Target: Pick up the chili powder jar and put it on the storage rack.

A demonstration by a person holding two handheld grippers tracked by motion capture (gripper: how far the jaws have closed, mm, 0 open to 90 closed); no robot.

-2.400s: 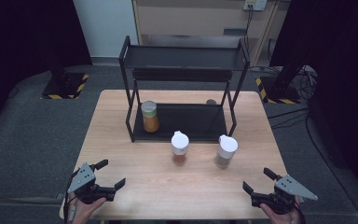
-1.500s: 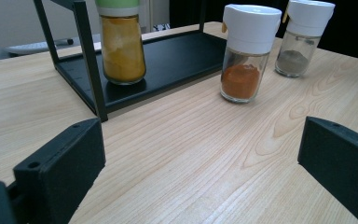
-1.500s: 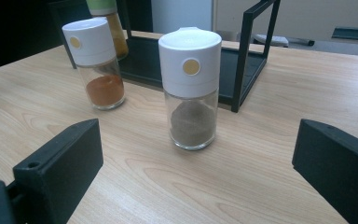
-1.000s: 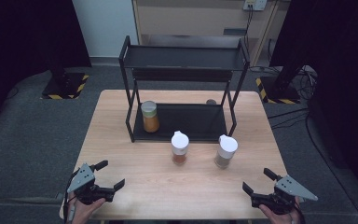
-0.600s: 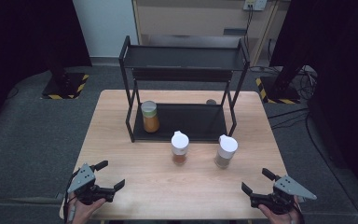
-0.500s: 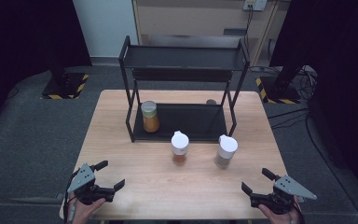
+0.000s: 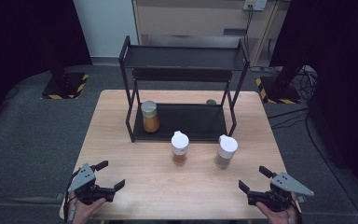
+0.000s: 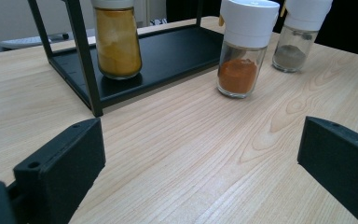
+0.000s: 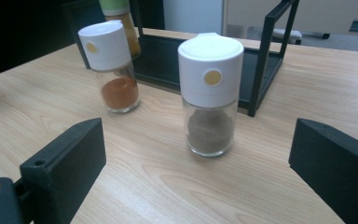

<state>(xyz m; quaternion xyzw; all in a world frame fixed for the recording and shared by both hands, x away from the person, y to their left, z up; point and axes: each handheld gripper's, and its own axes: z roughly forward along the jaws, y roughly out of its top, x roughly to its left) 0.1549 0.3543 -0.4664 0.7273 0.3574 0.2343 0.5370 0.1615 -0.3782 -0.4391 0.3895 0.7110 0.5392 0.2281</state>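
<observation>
Nothing is grasped yet: the left gripper and right gripper wait with fingers spread wide. Two white-capped jars stand before the rack, likely needing shelving next.

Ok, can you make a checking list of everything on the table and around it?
Surface: wooden table, bare at the front.
Job's things: yellow spice jar upright on the black rack, lower shelf; orange-powder shaker and grey-powder shaker upright on the table in front of the rack, apart.
Clutter: small dark object behind the rack, too small to tell.
Grippers: left gripper and right gripper both open, empty, at the near edge.
Cables: some on the floor at right.
Surroundings: grey floor, striped stand bases.
</observation>
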